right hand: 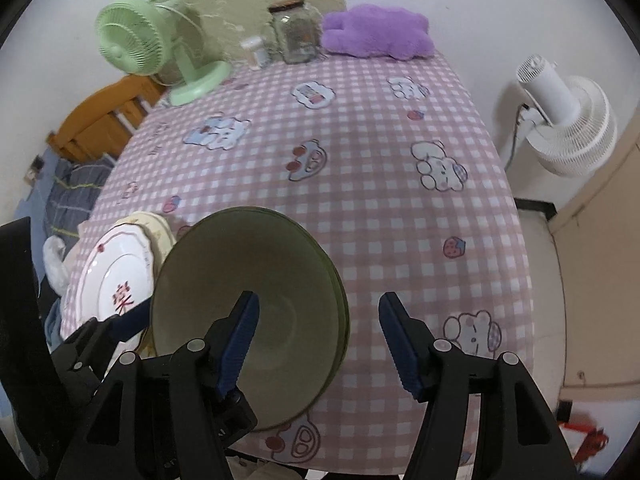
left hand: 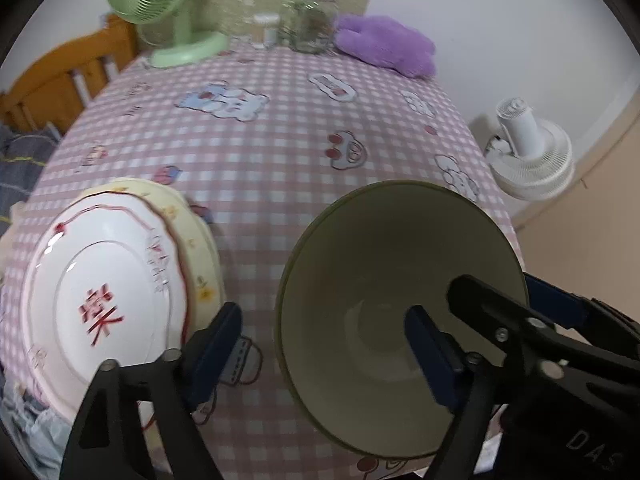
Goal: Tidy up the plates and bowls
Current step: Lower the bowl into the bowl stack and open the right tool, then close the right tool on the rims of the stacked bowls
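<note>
Two grippers, both open w/ nothing held: left gripper [left hand: 320, 336] by white plate [left hand: 100, 300], right gripper [right hand: 320, 320] straddling green bowl [right hand: 248, 312] rim, lower centre. Risk: bump tips bowl.

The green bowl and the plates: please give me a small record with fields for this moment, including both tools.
green bowl: upright, near the table's front edge
white plate: lies on the yellow plate, left of the bowl
left tool: open, one finger inside the bowl, nothing pressed
right tool: open, straddling the bowl's right rim, not gripping
table: pink checked cloth
far edge: green fan, glass jar, purple cushion
</note>
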{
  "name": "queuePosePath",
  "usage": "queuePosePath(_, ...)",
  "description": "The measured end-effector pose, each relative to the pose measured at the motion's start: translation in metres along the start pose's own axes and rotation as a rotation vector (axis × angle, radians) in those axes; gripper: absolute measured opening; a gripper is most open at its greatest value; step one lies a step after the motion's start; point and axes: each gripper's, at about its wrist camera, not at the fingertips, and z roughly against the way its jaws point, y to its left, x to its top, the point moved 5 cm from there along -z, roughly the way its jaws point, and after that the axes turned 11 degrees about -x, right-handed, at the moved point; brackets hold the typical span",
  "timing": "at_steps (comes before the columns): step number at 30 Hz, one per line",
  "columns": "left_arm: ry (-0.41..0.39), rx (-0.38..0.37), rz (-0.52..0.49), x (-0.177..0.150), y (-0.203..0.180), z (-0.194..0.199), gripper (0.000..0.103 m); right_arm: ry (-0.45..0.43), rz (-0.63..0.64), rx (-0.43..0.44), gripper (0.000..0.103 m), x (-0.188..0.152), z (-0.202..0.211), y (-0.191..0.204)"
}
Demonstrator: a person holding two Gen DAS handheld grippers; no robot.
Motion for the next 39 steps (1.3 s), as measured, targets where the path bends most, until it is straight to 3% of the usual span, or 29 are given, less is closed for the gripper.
queuePosePath(5, 0.042, -0.085, -0.031, 0.008, 0.003, -0.009, 0.070, -0.005, -0.053, -0.062, 0.066, 0.004, -0.003, 0.006)
queuePosePath(9, 0.083, -0.135, -0.058, 0.006, 0.003, -0.016, 0.051, 0.016, -0.083, -0.131, 0.066, 0.000, -0.007, 0.007)
queuePosePath(19, 0.126, -0.115, -0.110, 0.003, 0.000, -0.021, 0.048, 0.029, -0.193, -0.189, 0.066, -0.014, -0.005, -0.011)
queuePosePath(26, 0.128, -0.065, -0.132, 0.000, 0.001, -0.022, 0.045, 0.074, -0.205, -0.120, 0.066, -0.019, -0.022, -0.018)
queuePosePath(34, 0.111, -0.023, -0.087, -0.001, 0.002, -0.022, 0.046, 0.120, -0.200, 0.005, 0.066, -0.018, -0.045, -0.023)
queuePosePath(39, 0.104, -0.008, -0.073, 0.000, 0.001, -0.023, 0.047, 0.163, -0.198, 0.110, 0.053, -0.015, -0.055, -0.017)
